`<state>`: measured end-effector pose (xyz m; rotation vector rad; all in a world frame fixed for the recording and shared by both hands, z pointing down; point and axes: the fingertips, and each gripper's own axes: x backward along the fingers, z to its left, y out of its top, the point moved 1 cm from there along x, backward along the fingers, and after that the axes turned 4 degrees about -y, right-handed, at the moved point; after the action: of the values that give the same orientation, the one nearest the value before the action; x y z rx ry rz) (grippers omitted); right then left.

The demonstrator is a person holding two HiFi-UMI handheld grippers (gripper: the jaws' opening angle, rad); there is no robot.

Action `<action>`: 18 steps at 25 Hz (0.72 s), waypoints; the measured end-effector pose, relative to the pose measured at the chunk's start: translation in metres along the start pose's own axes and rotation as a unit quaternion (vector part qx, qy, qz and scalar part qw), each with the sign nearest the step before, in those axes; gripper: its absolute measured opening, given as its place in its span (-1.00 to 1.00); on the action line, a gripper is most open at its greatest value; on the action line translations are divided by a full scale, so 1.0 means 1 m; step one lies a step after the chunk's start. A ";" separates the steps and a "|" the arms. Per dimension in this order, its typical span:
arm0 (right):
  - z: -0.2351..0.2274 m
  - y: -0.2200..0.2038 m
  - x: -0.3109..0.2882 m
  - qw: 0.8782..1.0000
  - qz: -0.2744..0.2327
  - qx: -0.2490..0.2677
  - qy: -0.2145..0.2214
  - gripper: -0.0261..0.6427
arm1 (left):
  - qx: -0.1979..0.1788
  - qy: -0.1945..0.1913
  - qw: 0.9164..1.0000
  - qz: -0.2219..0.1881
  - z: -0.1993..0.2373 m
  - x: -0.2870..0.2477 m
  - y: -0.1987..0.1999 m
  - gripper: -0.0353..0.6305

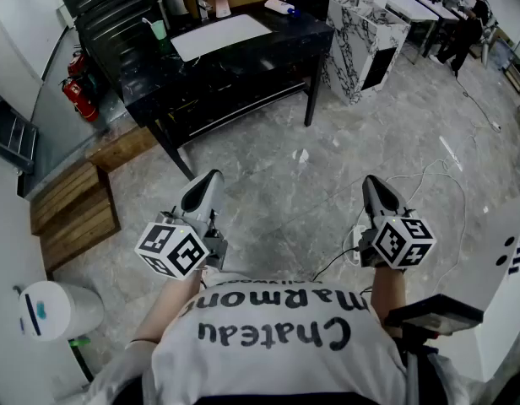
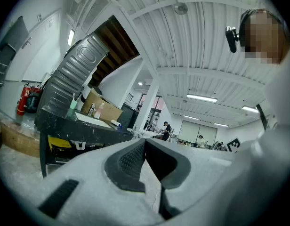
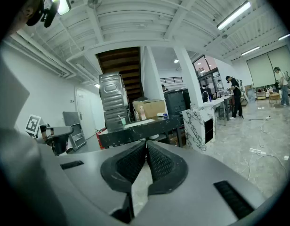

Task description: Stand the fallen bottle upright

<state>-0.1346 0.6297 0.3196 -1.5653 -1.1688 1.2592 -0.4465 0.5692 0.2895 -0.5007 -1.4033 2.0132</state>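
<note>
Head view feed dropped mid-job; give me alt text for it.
A person stands on a marble floor holding the left gripper and right gripper in front, both shut and empty, well short of a black table. Near its far edge a white bottle lies on its side.

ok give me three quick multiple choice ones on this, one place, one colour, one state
1. The fallen bottle lies: A on the black table; B on the floor; C on a chair.
2. The fire extinguishers are: A blue; B red; C yellow.
3. The left gripper and right gripper are: A both open; B both shut and empty; C both holding bottles.

A, it lies on its side at the tabletop's far end; B, their bodies show red; B, each pair of jaws meets with nothing between.
</note>
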 end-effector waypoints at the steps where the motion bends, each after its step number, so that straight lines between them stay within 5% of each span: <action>1: 0.001 0.000 -0.001 1.000 0.000 0.003 0.002 -0.87 | 0.001 0.001 1.000 -0.002 0.000 0.000 0.000 -0.85; 18: 0.004 -0.005 -0.004 1.000 0.000 -0.014 0.028 -0.87 | 0.015 0.031 0.999 -0.018 0.001 0.015 -0.007 -0.85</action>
<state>-0.1401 0.6274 0.3247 -1.6100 -1.1547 1.1954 -0.4564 0.5801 0.2970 -0.5176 -1.3343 1.9693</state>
